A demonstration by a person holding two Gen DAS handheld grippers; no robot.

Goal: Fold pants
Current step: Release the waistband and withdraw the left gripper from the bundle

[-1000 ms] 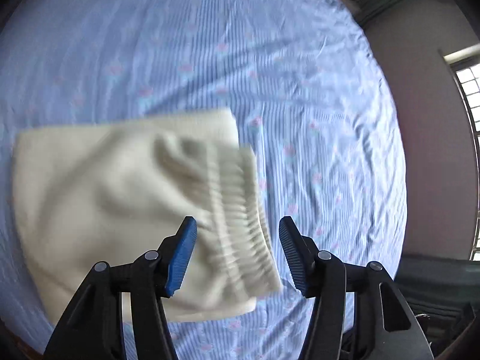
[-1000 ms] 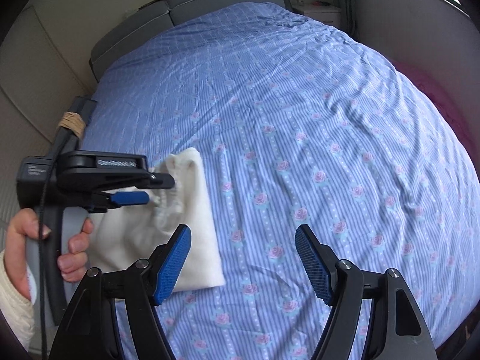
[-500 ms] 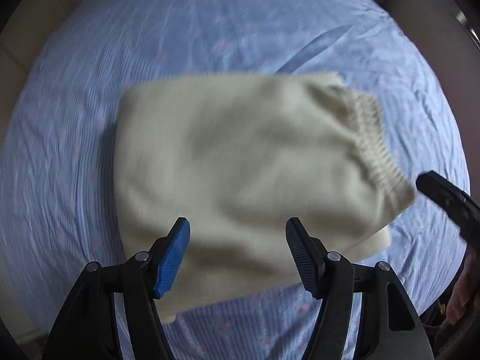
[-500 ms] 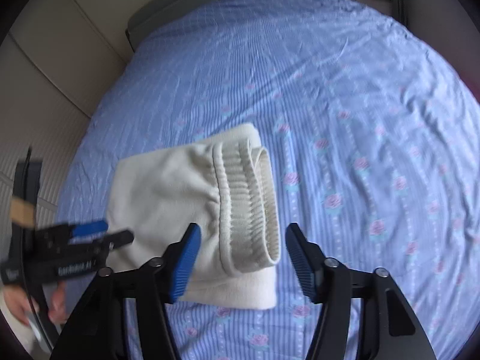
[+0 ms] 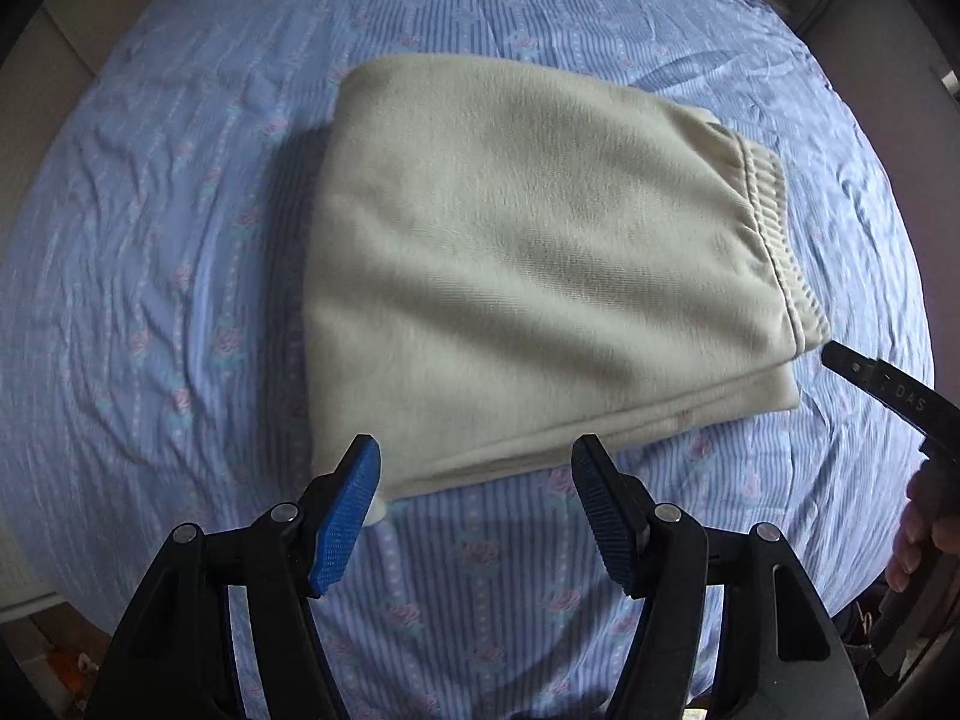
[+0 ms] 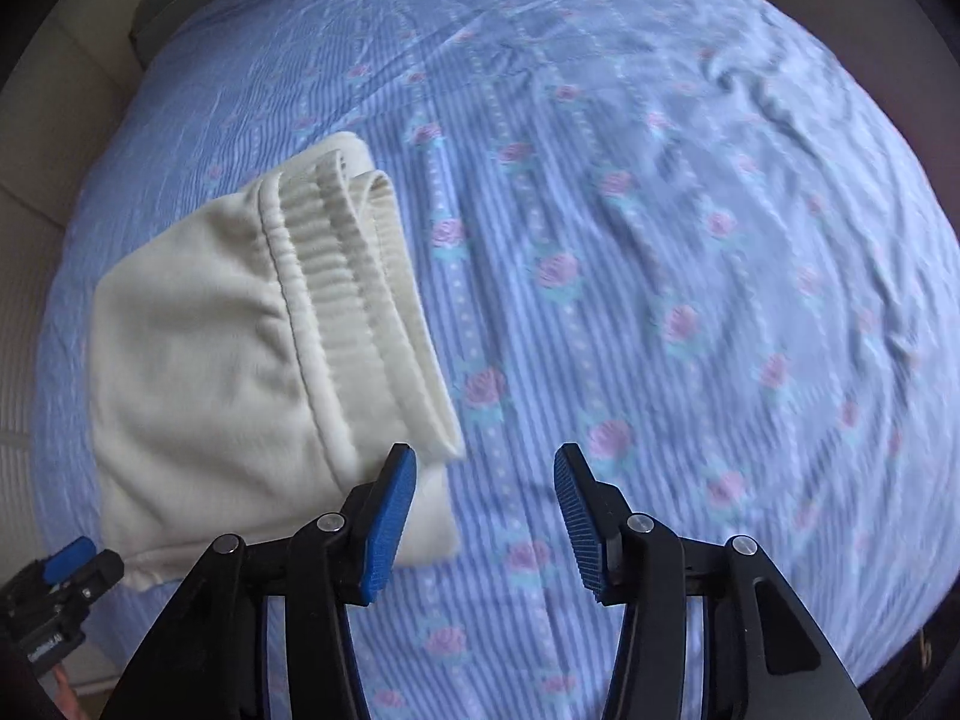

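The cream pants [image 5: 528,252] lie folded in a thick rectangle on the bed, ribbed waistband [image 5: 774,240] at the right end. In the right wrist view the pants [image 6: 204,360] lie at the left, waistband [image 6: 354,294] facing right. My left gripper [image 5: 474,510] is open and empty, just short of the near folded edge. My right gripper [image 6: 483,510] is open and empty, beside the waistband corner, above the sheet. The right gripper's body [image 5: 888,396] shows at the right edge of the left wrist view; the left gripper's tip [image 6: 72,558] shows at the lower left of the right wrist view.
The bed is covered by a blue striped sheet with pink roses [image 6: 660,240], wrinkled in places. A grey headboard [image 6: 162,6] and beige wall panels [image 6: 36,138] lie beyond it. The bed's edge curves away at the lower right [image 5: 858,540].
Both grippers have swung round and drawn back from the pants. The left one now faces the long folded edge instead of the waistband. The pants lie flatter and still.
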